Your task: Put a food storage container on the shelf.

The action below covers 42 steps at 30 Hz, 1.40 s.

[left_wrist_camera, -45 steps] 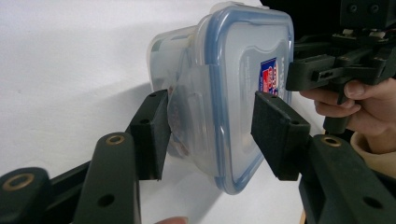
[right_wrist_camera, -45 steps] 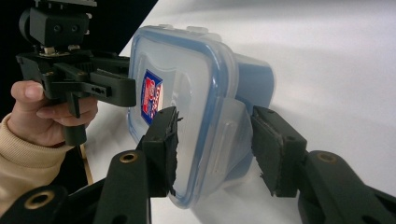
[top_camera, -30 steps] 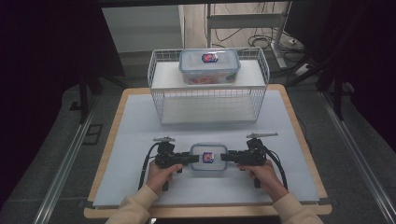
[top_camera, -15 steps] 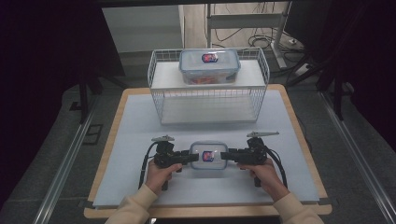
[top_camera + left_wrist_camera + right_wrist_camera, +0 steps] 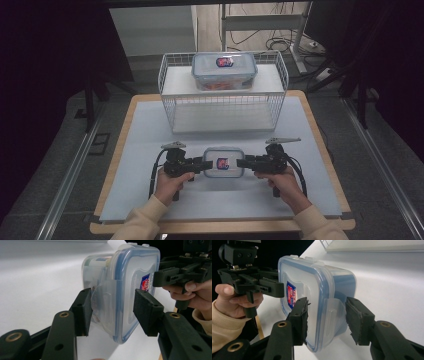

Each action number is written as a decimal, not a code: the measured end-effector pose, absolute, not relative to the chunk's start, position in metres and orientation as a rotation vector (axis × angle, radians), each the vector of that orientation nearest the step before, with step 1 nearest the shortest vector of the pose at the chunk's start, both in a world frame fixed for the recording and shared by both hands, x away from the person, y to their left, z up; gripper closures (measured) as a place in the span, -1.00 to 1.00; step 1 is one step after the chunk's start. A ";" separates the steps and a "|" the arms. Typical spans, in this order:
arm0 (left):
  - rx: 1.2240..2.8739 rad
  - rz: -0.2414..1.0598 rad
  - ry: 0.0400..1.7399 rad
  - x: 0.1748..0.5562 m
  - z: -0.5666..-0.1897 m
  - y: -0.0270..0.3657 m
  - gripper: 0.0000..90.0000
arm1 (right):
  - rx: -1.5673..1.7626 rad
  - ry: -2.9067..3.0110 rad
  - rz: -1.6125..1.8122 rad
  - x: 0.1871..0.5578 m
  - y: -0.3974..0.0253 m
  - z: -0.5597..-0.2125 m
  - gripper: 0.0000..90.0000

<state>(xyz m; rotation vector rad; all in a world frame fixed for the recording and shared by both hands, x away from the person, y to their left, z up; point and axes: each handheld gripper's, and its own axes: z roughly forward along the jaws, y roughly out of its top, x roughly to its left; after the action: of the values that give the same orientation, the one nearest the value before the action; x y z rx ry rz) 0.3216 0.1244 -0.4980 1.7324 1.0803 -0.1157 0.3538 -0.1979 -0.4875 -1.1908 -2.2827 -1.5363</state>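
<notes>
A small clear container [image 5: 223,162] with a blue-sealed lid and a red label is near the front of the white mat. My left gripper [image 5: 200,164] is shut on its left end, my right gripper [image 5: 241,162] on its right end. In the left gripper view the pads [image 5: 146,311] clamp the lid face and the latch flap of the container [image 5: 125,277], with the left gripper [image 5: 115,306] around it. The right gripper [image 5: 328,316] holds the container [image 5: 299,277] the same way at the opposite flap.
A white wire basket rack [image 5: 170,100] stands at the back of the mat [image 5: 145,140]. A second, similar container [image 5: 224,70] rests on its top shelf. The table's wooden edge [image 5: 320,135] runs along the right.
The container and both grippers sit slightly higher in the high view than before. The hands keep the same grip.
</notes>
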 end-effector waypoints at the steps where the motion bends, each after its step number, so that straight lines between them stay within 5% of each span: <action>1: 1.731 -0.116 1.079 0.322 -0.497 0.124 0.11 | -1.188 -2.291 -1.540 0.354 -0.198 -0.486 0.18; 42: 1.681 0.033 0.978 0.359 -0.392 0.131 0.11 | -1.087 -2.399 -1.705 0.394 -0.189 -0.373 0.18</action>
<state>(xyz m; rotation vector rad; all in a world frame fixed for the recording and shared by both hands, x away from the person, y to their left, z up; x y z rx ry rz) 0.3594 0.1314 -0.3915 1.6808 0.9777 0.0325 0.3937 -0.1893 -0.3727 -1.0868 -2.3994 -1.7047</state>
